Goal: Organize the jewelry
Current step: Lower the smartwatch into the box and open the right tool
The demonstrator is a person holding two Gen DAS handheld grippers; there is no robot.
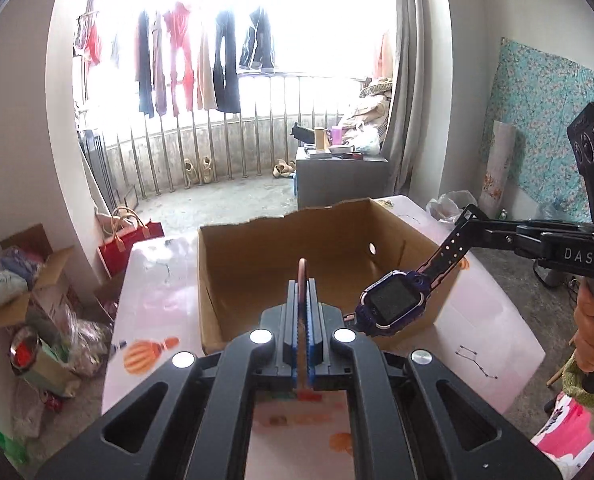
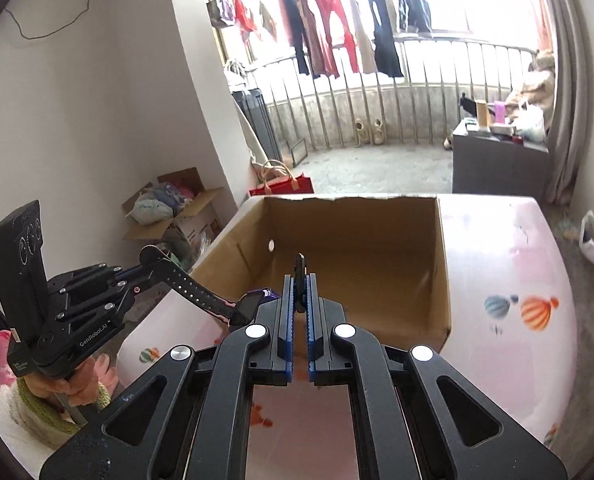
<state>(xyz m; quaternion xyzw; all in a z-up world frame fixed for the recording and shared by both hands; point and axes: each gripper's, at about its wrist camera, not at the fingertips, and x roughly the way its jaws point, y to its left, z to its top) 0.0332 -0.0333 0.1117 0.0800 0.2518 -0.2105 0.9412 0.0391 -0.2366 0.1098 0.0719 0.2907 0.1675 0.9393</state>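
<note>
1. Both sets of jaws were shut tight. The left gripper [image 1: 305, 280] was clamped on one thin strap end, seen edge-on, and the right gripper [image 2: 299, 276] on the other strap [image 1: 449, 252].
2. So the watch [image 1: 393, 304] hung between the two of them, up in the air over the near right corner of the open cardboard box [image 1: 237, 264], clear of the pink worktop [image 1: 153, 280].
3. Handling-wise I'd call it light, with all the weight in the chunky case. The straps looked rubbery and floppy, so the body would swing and sag if either end let go.
4. The screen is the fragile bit, so I'd keep the pads off it. Strap ends seemed the right place to grip, and the holes probably help against slipping.
5. Pose: both grippers pointed forward and a bit downward at the box. A hand [image 1: 591, 332] gripped the right handle at the right edge of the left wrist view.
</note>
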